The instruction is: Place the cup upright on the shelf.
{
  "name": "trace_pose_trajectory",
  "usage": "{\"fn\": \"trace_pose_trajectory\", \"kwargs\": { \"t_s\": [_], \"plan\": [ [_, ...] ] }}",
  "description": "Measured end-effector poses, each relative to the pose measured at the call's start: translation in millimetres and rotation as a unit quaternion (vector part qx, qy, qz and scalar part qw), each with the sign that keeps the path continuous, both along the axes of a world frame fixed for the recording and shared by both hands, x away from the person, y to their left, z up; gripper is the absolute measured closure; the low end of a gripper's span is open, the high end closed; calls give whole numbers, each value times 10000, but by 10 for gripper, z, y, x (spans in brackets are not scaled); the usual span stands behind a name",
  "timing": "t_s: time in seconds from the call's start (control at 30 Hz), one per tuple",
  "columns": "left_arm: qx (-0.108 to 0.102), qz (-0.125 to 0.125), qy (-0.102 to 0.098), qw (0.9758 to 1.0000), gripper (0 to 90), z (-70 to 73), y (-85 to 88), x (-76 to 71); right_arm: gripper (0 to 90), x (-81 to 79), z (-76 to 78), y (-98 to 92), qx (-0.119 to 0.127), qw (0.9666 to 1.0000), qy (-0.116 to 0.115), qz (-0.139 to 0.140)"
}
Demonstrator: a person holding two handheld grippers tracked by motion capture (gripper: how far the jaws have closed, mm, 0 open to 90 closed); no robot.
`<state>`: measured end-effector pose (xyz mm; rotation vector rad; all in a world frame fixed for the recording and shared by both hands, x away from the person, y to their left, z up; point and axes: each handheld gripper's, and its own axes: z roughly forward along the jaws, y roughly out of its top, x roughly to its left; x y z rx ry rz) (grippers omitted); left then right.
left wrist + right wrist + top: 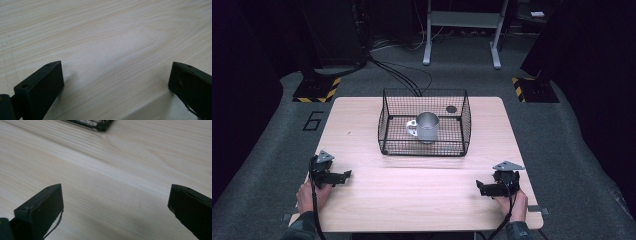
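Note:
A black wire basket stands at the middle back of the wooden table. Inside it a silver metal mug stands upright, handle to the left. My left gripper rests near the table's front left, jaws pointing right. In the left gripper view that gripper is open over bare wood. My right gripper rests at the front right, jaws pointing left. In the right gripper view it is open with nothing between the jaws, and a corner of the basket shows at the top.
A small dark round object lies at the basket's back right. Bare table stretches between the two grippers and in front of the basket. Beyond the table are floor cables, a metal stand and striped black-and-yellow bases.

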<state>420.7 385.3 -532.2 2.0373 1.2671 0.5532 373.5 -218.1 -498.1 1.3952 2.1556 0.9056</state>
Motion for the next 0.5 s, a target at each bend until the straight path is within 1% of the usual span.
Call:
{"fn": "trace_pose_trajectory", "kwargs": {
  "t_s": [0.07,0.13,0.17,0.2,0.23,0.3,0.37,0.4,0.43,0.5],
  "plan": [
    [1,1,0,10000,1,0,0,0,0,-6,-53,-33,21,10000,-33,-85],
    [1,2,-2,10000,1,0,0,0,0,-8,-91,-63,-13,9999,-51,-155],
    [0,1,0,10000,1,0,0,0,0,-4,-105,-79,-28,9999,-92,-135],
    [-1,2,-1,10000,1,0,0,0,0,-7,-120,-82,32,9997,-62,-219],
    [-1,2,-1,10000,1,0,0,0,0,-7,-135,-93,29,9997,-65,-252],
    [-1,2,-1,10000,1,0,0,0,0,-5,-160,-123,24,9997,-59,-231],
    [1,-1,0,10000,1,0,0,0,0,-6,-182,-130,12,9994,-62,-338],
    [0,0,-1,10000,1,0,0,0,0,-7,-191,-148,-2,9995,-71,-295],
    [0,0,-1,10000,1,0,0,0,0,-7,-203,-154,-8,9993,-69,-368],
    [0,2,0,10000,1,0,0,0,0,-3,-226,-175,3,9993,-36,-360]
  ]
}}
